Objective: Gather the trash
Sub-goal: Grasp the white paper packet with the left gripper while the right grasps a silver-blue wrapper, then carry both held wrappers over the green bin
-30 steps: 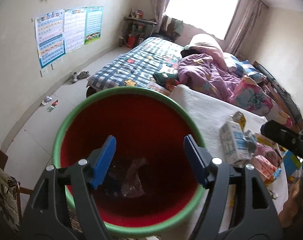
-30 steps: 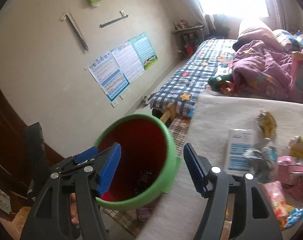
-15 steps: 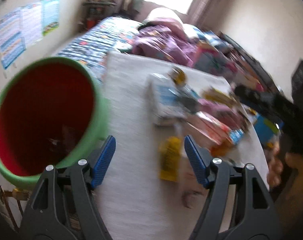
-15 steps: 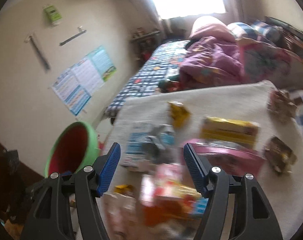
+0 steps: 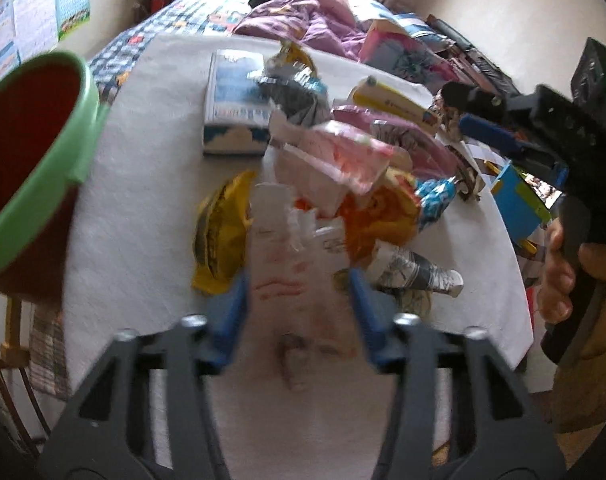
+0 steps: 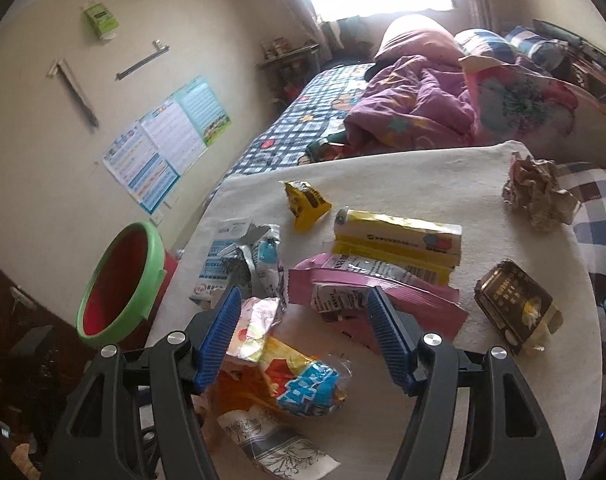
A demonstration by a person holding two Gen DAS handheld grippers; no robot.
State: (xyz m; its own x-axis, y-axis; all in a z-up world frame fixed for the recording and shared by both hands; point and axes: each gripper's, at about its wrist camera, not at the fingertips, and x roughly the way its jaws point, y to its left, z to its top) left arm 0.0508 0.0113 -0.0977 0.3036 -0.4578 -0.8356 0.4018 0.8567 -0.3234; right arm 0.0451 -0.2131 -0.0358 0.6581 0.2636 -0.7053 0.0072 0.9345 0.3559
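Trash is piled on a white-clothed table [image 5: 143,208]. My left gripper [image 5: 297,312] points down at the near edge of the pile. Its jaws are closing, with a white wrapper with red print [image 5: 283,264] lying between the blue pads; motion blur hides any contact. A yellow wrapper [image 5: 219,232] lies just left of it. My right gripper [image 6: 303,332] hangs open over a pink wrapper [image 6: 383,292] and an orange-and-blue snack bag [image 6: 299,384], holding nothing. In the left wrist view the right gripper [image 5: 475,114] shows at the right. The red bin with a green rim [image 5: 43,184] [image 6: 115,292] stands off the table's left edge.
A blue-and-white carton [image 5: 235,100], a yellow box [image 6: 399,236], a brown box [image 6: 515,304], a small yellow packet [image 6: 305,204] and crumpled paper [image 6: 539,192] lie on the cloth. A bed with a checked cover [image 6: 303,120] is behind the table. A hand [image 5: 563,272] grips the right handle.
Both views have swung from the bin's mouth to the table's pile. The left jaws have narrowed around the white wrapper. The right jaws keep the same width.
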